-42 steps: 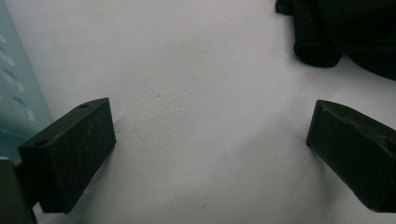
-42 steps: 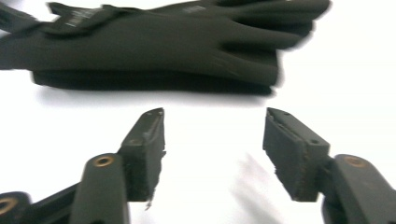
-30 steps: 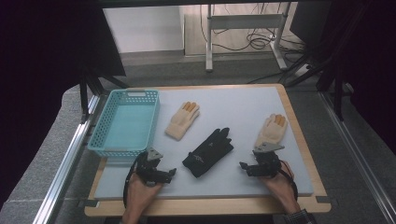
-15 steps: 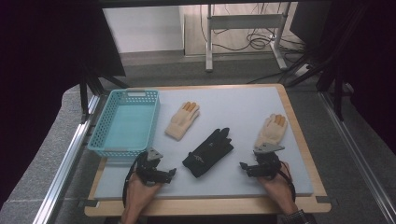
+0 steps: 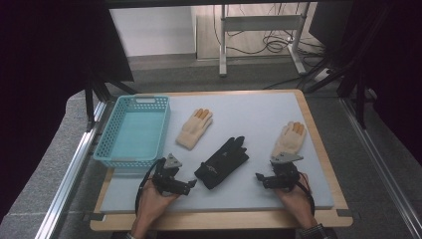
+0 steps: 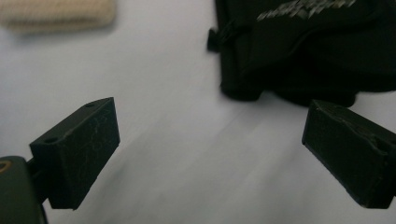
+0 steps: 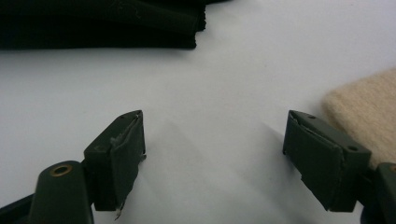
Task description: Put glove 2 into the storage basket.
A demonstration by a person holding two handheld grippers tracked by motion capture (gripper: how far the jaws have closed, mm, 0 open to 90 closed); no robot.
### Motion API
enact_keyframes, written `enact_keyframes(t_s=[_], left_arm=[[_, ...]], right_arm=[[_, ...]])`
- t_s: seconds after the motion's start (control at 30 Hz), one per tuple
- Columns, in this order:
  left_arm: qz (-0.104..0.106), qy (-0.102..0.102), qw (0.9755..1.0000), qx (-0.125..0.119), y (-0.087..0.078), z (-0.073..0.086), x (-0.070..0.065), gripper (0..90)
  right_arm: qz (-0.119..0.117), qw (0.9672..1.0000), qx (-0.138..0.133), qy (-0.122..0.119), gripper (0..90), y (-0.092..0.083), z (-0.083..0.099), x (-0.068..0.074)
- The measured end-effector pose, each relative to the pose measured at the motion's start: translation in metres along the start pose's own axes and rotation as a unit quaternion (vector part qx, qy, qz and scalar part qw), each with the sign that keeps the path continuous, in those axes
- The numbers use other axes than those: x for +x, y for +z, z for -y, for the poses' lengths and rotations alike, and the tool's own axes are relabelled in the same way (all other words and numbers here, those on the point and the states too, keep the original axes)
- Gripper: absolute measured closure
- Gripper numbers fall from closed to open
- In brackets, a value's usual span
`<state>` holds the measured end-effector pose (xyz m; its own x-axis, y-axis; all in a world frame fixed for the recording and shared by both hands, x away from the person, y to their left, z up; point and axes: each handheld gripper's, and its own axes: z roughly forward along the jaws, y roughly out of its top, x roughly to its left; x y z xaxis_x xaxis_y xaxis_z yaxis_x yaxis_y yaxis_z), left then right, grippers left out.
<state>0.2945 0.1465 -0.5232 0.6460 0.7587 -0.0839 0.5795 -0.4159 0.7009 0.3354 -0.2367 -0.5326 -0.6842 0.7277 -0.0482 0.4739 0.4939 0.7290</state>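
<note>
Three gloves and one basket lying on the table.
A black glove (image 5: 222, 163) is lying flat at the centre of the pale mat, fingers pointing up and to the right, with pale lettering across its back. A beige glove (image 5: 194, 128) is resting up and to its left, fingers with orange tips pointing away and slightly right. A second beige glove (image 5: 289, 139) is lying near the mat's right edge, fingers pointing away. A turquoise lattice-walled basket (image 5: 107, 144) is sitting upright at the left, holding nothing, just beside the first beige glove.
</note>
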Motion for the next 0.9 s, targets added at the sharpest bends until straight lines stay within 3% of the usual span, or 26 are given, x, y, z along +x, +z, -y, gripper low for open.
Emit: enact_keyframes(t_s=[0.2,0.33,0.6,0.67,0.77,0.83,0.9], left_arm=[[0.039,0.017,0.9991,-0.006,0.001,-0.028,-0.012,2.9],[0.047,0.042,0.9979,0.016,0.015,-0.050,-0.028,0.2],[0.066,0.064,0.9952,0.032,0.046,-0.073,-0.052,0.0],[0.056,0.072,0.9951,0.038,0.055,-0.077,-0.057,0.0],[0.014,0.087,0.9947,0.054,0.066,-0.079,-0.059,0.0],[-0.003,0.085,0.9941,0.068,0.073,-0.079,-0.054,0.0],[-0.002,0.075,0.9942,0.077,0.079,-0.078,-0.048,0.0]], right_arm=[[0.000,1.0000,0.000,0.001,20.3,0.000,0.000,0.000],[0.000,1.0000,0.000,0.001,20.4,0.000,0.000,0.000],[0.000,1.0000,0.000,0.001,20.4,0.000,0.000,0.000],[-0.001,1.0000,0.000,0.000,20.4,0.000,0.000,0.000],[0.000,1.0000,0.000,0.000,20.3,0.000,0.000,0.000],[0.000,1.0000,0.000,0.000,20.4,0.000,0.000,0.000],[-0.001,1.0000,0.000,0.000,20.3,0.000,0.000,0.000]])
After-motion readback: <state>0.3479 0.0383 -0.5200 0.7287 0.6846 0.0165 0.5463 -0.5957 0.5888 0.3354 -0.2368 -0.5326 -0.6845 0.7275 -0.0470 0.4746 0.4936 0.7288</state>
